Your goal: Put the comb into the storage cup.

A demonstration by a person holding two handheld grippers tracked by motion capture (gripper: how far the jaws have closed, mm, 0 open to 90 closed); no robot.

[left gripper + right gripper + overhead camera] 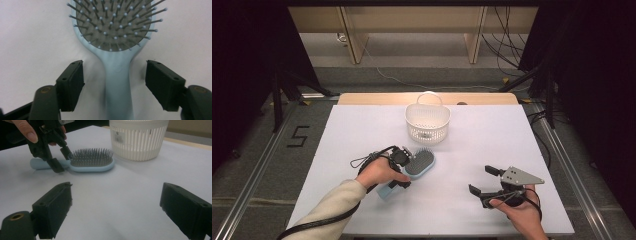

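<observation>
Hairbrush (117, 75) lies flat on the white table (492, 150), bristles up, its pale blue handle toward the person and its head toward the white basket (427, 122), which stands a little farther back, apart from it. From where I stand, the step in hand looks like a pick-up by the handle, and the way to do it well is to keep the pads square to the handle's two sides, low enough to catch its full thickness, and close behind the neck, so the heavy head does not tip forward once it leaves the table. The close should be even, so the brush is not nudged sideways before both pads bite.

Nearest to the person, the right gripper (486, 181) rests low over bare table, well apart from the brush, its jaws spread wide with nothing between them.

Farther in, the left gripper (115, 82) points down over the handle. Its jaws straddle the handle, one on each side, and a clear strip of table shows between each pad and the plastic. They stand apart and touch nothing yet, so the brush is not gripped.

Beyond it the basket waits upright, its handle raised, a likely place for the brush to go.
</observation>
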